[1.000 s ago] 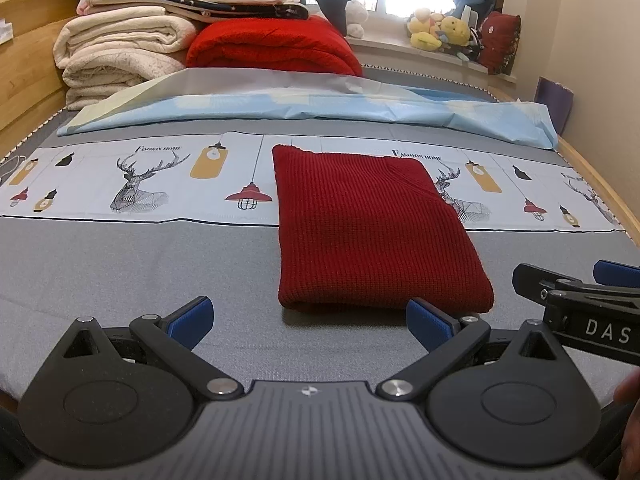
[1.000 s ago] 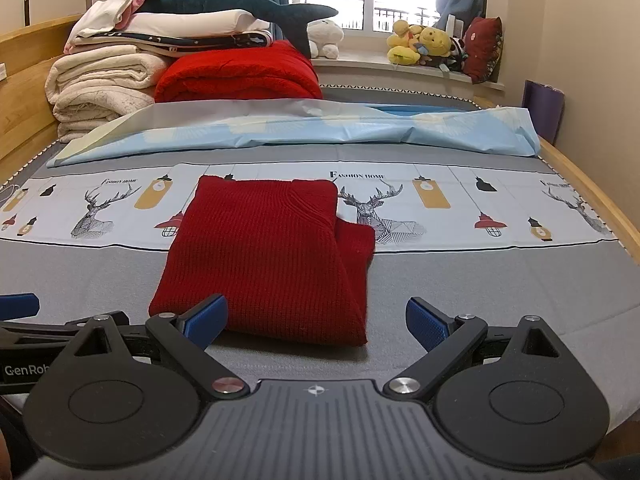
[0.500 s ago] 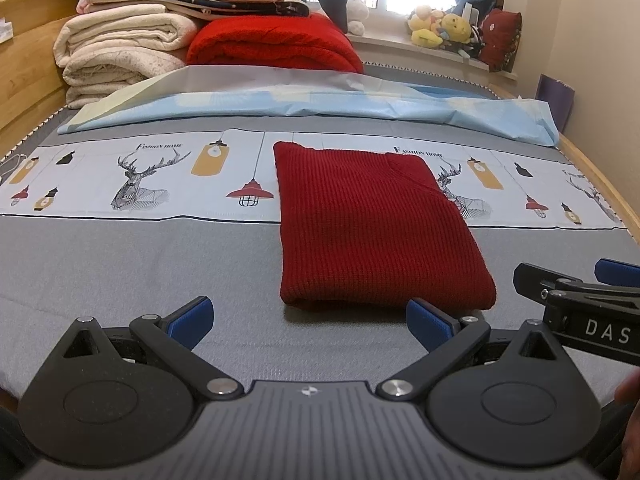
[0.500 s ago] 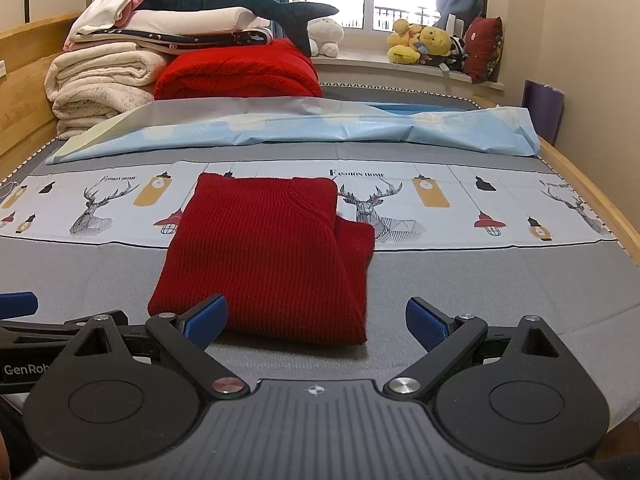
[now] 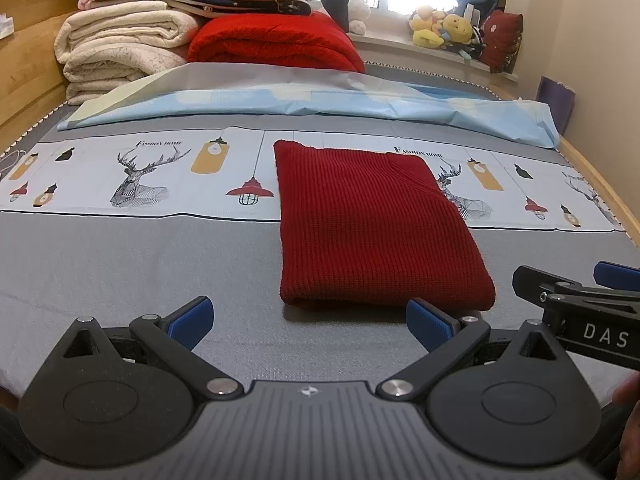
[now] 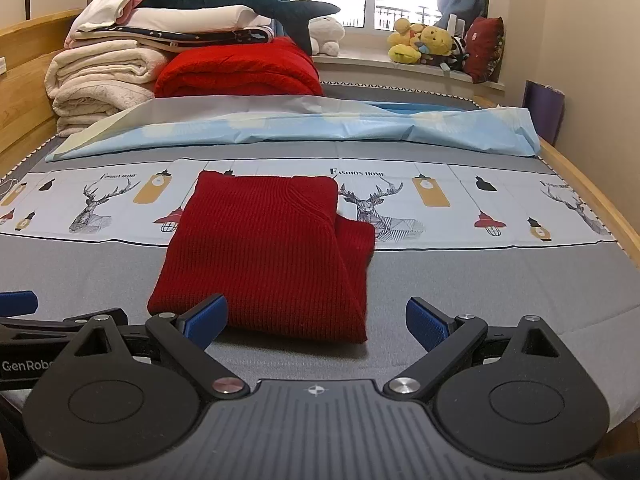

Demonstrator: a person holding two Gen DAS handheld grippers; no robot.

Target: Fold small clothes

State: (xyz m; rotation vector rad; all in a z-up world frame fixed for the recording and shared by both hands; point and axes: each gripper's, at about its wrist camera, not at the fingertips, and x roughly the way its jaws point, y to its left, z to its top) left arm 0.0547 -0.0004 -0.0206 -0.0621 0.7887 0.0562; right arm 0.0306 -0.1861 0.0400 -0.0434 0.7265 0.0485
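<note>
A dark red knit sweater [image 5: 372,224] lies folded into a flat rectangle on the bed, straddling the printed strip and the grey sheet [image 5: 120,264]. In the right wrist view the same sweater [image 6: 268,252] shows a second layer sticking out along its right side. My left gripper [image 5: 308,320] hangs open just short of the sweater's near edge, nothing between its blue pads. My right gripper [image 6: 316,320] is open too, with its left pad over the sweater's near corner. Each gripper shows at the edge of the other's view.
Folded cream blankets [image 5: 120,48] and a red quilt [image 5: 276,40] are stacked at the head of the bed, behind a light blue sheet [image 5: 320,100]. Plush toys [image 6: 424,40] line the windowsill. Wooden bed rails [image 6: 600,200] run along both sides.
Both views have crept slightly forward and down toward the sweater. The sweater has not moved and both grippers stay open.
</note>
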